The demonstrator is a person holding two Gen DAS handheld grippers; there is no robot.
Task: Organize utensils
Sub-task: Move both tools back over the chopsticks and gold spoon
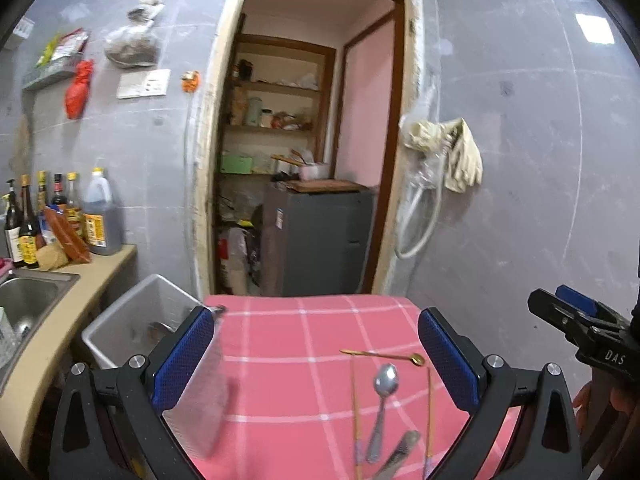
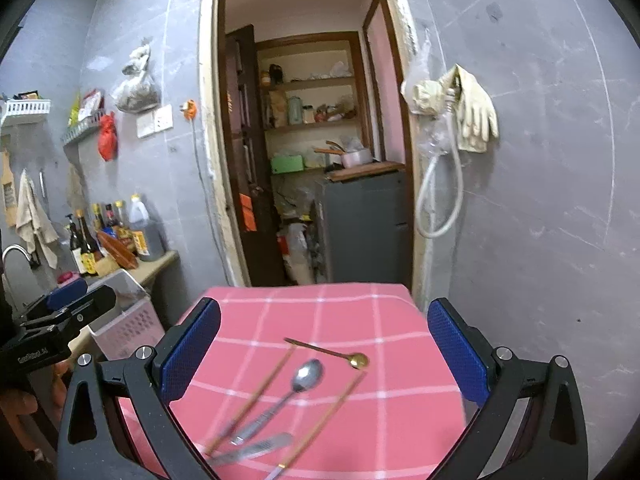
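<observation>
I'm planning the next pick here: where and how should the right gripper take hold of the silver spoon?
Grip the silver spoon at its narrow neck just below the bowl, from above with the open right gripper straddling it. It lies flat on the pink cloth; lower down, its handle crowds a chopstick.

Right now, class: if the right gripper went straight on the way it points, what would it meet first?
Probably the pink checked tablecloth, about where the silver spoon and small gold spoon lie. The right gripper is open, empty and tilted slightly downward, with nothing nearer in its line; depth is uncertain.
</observation>
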